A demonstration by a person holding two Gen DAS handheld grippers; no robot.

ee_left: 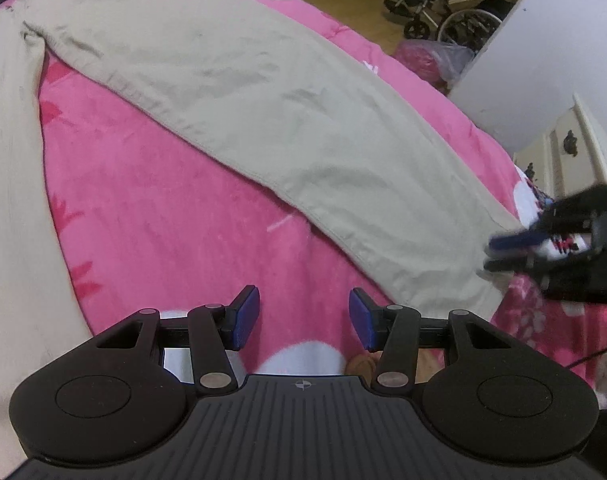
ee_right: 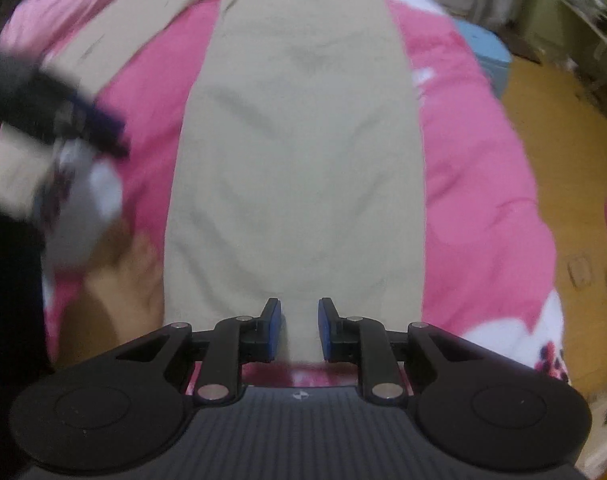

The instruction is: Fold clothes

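Beige trousers [ee_left: 263, 100] lie spread on a pink blanket [ee_left: 163, 220], with the two legs fanned apart. My left gripper [ee_left: 303, 316] hovers open over the bare blanket between the legs, nothing between its fingers. In the right wrist view one trouser leg [ee_right: 299, 160] runs straight away from me. My right gripper [ee_right: 299, 328] hangs over that leg's near hem, with a narrow gap between its blue pads; the cloth lies flat below and unpinched. The right gripper [ee_left: 507, 252] shows blurred at the hem's corner in the left wrist view. The left gripper [ee_right: 103, 132] shows blurred at the left.
A person's bare foot [ee_right: 131, 272] rests on the blanket beside the hem. Beyond the bed's edge are a wooden floor [ee_right: 563, 140], a wheelchair [ee_left: 431, 4], a pink plastic bag [ee_left: 431, 60], a white wall [ee_left: 543, 40] and a blue box [ee_right: 483, 48].
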